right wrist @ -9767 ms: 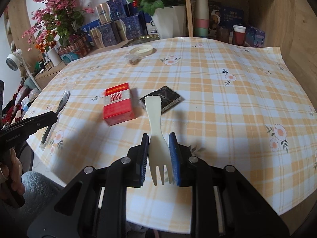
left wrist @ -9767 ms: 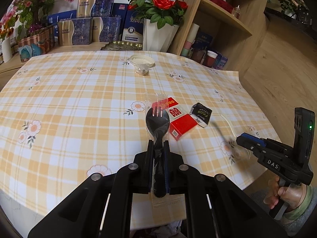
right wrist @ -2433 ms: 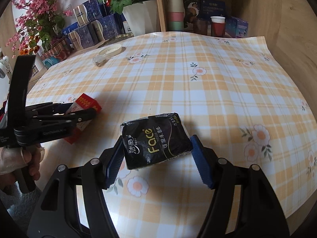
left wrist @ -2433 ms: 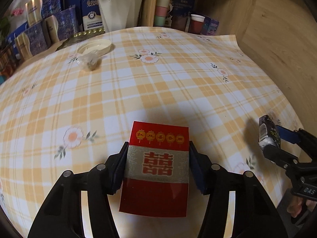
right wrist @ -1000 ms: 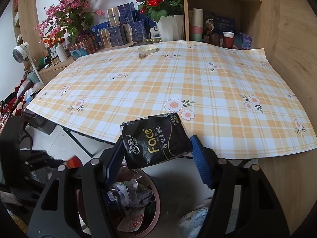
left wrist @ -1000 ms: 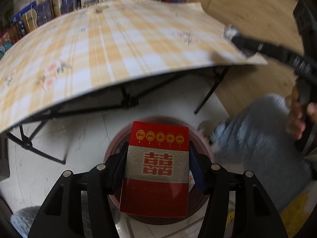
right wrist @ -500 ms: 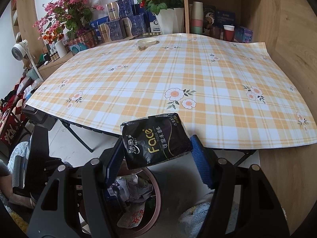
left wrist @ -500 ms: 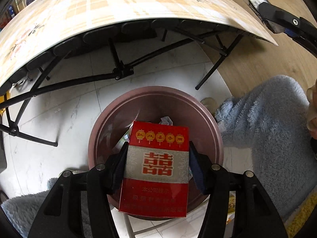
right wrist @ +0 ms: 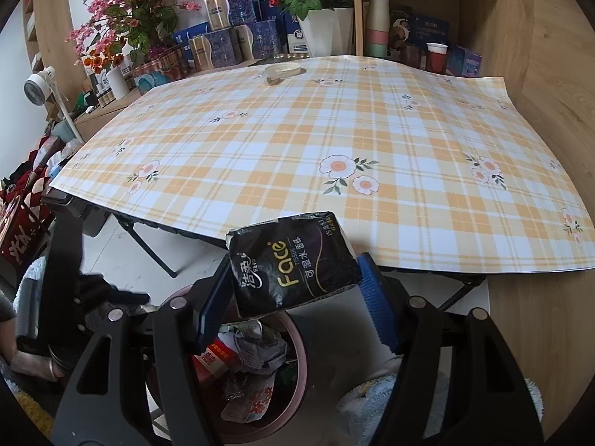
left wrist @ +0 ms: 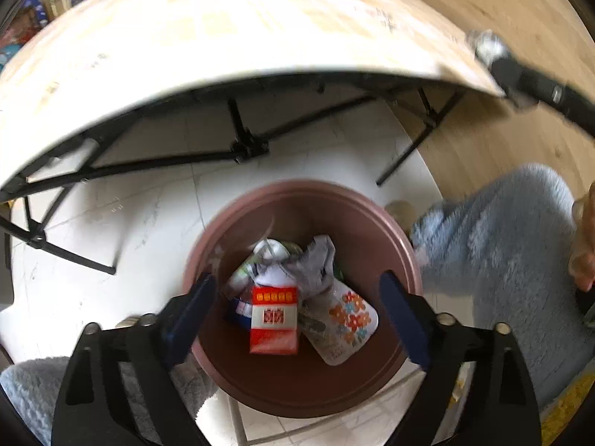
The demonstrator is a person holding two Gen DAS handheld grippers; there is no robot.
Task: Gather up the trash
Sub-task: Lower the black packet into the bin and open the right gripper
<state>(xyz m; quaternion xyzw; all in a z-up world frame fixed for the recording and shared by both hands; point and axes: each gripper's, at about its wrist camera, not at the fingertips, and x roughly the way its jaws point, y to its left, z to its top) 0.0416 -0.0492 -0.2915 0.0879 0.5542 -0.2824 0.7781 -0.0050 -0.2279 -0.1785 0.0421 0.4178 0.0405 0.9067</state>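
Beneath a table covered in orange plaid floral cloth (right wrist: 372, 141), a round brown trash bin (left wrist: 357, 215) holds crumpled waste.
Left gripper (left wrist: 297, 308) hangs wide open above the red-and-white carton (left wrist: 274, 319) inside it; right gripper (right wrist: 293, 290) clamps a black tissue packet (right wrist: 293, 260) above the bin.

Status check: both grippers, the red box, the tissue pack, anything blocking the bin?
Left gripper open above trash bin; red box among the trash. Right gripper shut on tissue pack, not yet binned. Bin mouth unobstructed.
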